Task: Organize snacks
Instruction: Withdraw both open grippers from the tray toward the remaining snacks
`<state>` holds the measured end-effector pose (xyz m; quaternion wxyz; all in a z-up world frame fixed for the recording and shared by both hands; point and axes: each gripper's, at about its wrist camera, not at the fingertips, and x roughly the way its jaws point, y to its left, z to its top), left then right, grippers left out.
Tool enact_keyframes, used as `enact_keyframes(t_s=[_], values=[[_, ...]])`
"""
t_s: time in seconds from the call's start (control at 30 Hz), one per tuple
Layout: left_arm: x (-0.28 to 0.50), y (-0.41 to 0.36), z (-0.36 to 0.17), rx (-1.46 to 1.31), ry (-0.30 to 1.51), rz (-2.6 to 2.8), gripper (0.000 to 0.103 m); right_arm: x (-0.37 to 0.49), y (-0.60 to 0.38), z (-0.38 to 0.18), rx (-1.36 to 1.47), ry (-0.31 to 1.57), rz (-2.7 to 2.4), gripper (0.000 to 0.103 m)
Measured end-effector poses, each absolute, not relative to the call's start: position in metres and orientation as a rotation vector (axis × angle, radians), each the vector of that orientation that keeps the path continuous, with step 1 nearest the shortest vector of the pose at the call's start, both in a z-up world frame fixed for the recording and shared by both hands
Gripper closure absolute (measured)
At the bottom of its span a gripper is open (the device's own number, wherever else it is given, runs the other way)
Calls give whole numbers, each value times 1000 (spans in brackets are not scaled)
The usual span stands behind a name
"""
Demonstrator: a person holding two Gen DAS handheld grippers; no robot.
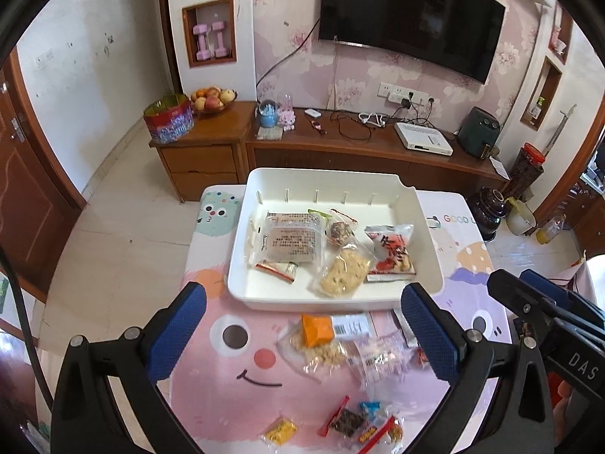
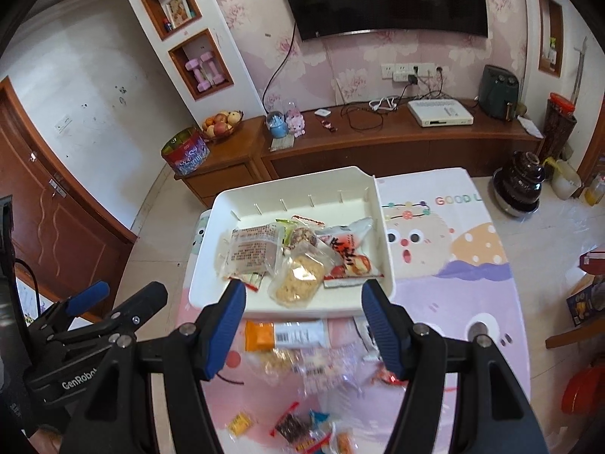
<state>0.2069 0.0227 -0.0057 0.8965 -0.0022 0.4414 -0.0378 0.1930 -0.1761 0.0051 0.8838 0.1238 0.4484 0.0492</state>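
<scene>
Both our jaws stand apart and hold nothing: left gripper (image 1: pixel 302 335) and right gripper (image 2: pixel 304 323) hang above loose snacks (image 1: pixel 332 340) on the cartoon tablecloth (image 1: pixel 234 382). Beyond them sits the white tray (image 1: pixel 242 227), holding a brown cake pack (image 1: pixel 291 242), a pale crumbly bar (image 1: pixel 344 274) and a red-and-white bag (image 1: pixel 391 251).

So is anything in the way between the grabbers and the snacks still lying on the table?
Nothing visible blocks them. The left gripper and right gripper are both open and empty, above the loose snacks on the table. The white tray sits just beyond them, open on top, so the way in looks clear too.
</scene>
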Motion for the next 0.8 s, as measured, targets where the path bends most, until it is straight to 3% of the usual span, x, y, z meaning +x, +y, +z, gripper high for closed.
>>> enact_keyframes(t_s=[0.4,0.8], values=[[117,15,-3,39,878,-76,1,109,-171,13,187,901,155,39],[84,25,-35,39,946,-72,1,75,-164,-27,157,982,205,39]])
